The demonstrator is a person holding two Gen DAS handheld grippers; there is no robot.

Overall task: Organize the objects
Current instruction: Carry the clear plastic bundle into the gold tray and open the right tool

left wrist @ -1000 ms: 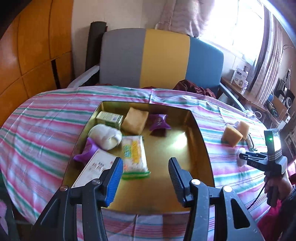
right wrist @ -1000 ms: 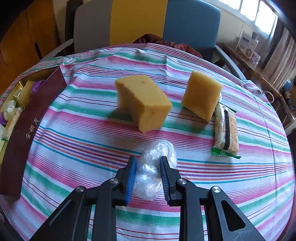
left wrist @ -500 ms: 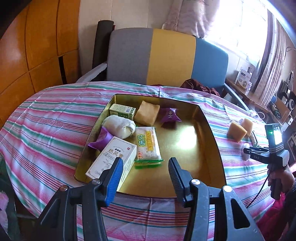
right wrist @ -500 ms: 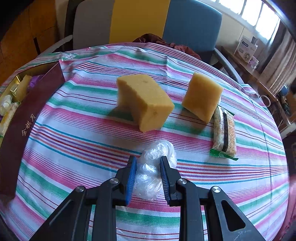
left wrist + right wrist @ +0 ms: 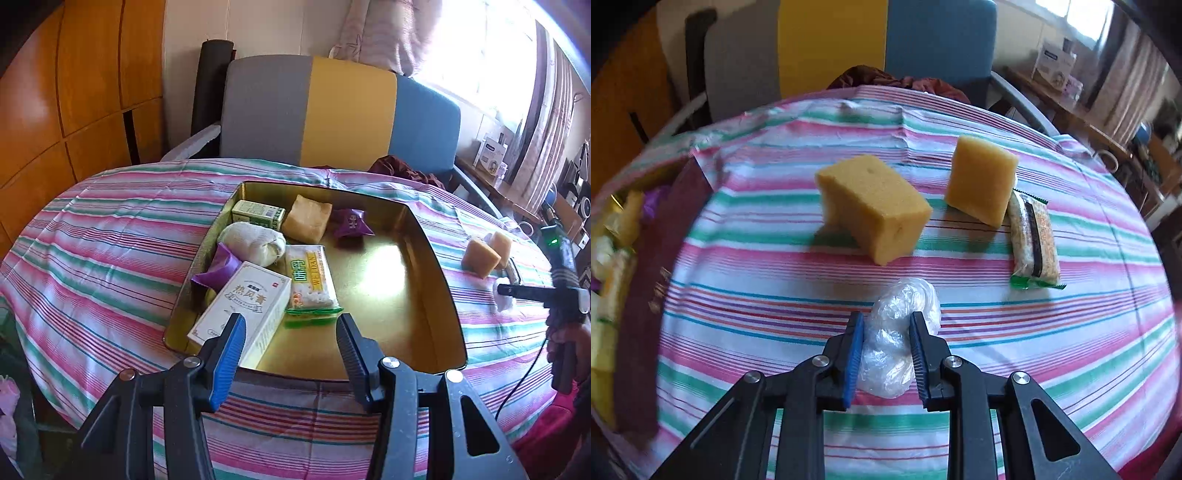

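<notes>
My right gripper is shut on a crumpled clear plastic bag just above the striped tablecloth. Two yellow sponges and a green-ended cracker packet lie beyond it. My left gripper is open and empty above the near edge of a gold tray. The tray holds a white box, cracker packet, white cloth roll, green carton, sponge and purple wrappers. The right gripper shows at the far right of the left wrist view.
The tray's dark red outer wall stands at the left of the right wrist view. A grey, yellow and blue chair stands behind the round table. Wooden panelling is at the left, a cluttered sideboard at the right.
My left gripper has drawn back and up from the tray, still open. My right gripper has stayed shut on the plastic bag and has lifted and tilted slightly.
</notes>
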